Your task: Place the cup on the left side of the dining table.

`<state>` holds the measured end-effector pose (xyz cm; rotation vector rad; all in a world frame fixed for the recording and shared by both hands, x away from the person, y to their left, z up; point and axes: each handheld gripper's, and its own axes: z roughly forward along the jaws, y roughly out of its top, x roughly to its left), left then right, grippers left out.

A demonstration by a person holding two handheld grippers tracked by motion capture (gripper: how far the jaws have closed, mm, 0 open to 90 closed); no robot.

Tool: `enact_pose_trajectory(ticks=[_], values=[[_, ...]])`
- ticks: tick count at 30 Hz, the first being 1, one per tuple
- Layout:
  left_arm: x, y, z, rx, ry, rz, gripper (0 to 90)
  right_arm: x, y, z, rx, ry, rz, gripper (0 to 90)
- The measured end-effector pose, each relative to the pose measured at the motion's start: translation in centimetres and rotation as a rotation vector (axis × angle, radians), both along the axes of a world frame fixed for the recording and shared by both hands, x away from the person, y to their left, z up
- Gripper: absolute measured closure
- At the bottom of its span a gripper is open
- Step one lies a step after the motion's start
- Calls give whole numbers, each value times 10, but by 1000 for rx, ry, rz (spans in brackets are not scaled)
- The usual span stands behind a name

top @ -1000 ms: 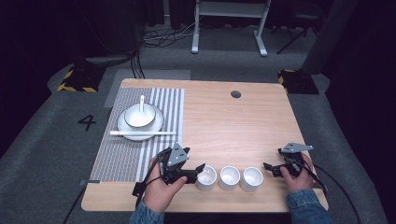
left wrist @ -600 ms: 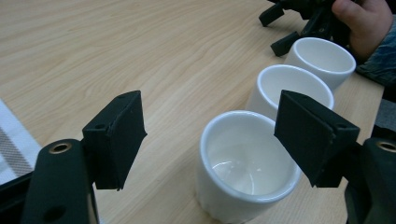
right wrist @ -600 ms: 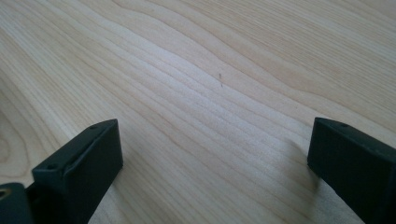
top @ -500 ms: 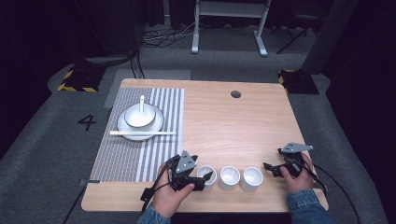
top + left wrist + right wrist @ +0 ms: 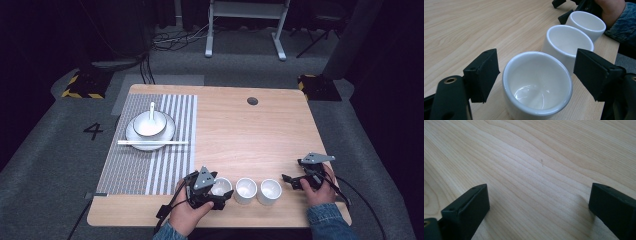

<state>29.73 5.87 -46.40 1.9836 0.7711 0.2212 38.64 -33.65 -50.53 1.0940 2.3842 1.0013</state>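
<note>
Three white cups stand in a row near the table's front edge: the left cup (image 5: 222,187), the middle cup (image 5: 246,190) and the right cup (image 5: 269,191). My left gripper (image 5: 219,193) is open, one jaw on each side of the left cup (image 5: 537,85), with gaps on both sides. In the left gripper view (image 5: 537,75) the middle cup (image 5: 567,42) and the right cup (image 5: 587,23) line up behind it. My right gripper (image 5: 294,171) rests open just right of the row, with bare wood between its jaws (image 5: 537,200).
A striped placemat (image 5: 170,160) covers the table's left part. On it sits a plate (image 5: 135,137) with a white bowl (image 5: 147,124) and spoon (image 5: 152,107), and chopsticks (image 5: 152,143) lie across the front of the plate. A cable hole (image 5: 252,101) is at the back.
My left gripper has slid right along the front edge until its open jaws flank the left cup. The right gripper and the cups have not moved.
</note>
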Motion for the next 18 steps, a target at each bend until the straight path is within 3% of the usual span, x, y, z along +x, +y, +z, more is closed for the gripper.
enact_pose_trajectory(ticks=[7,18], values=[[0,-6,-12,56,5,-20,172,0,0,0,0,0,0,34],[1,-7,-21,107,16,-14,242,0,0,0,0,0,0,34]])
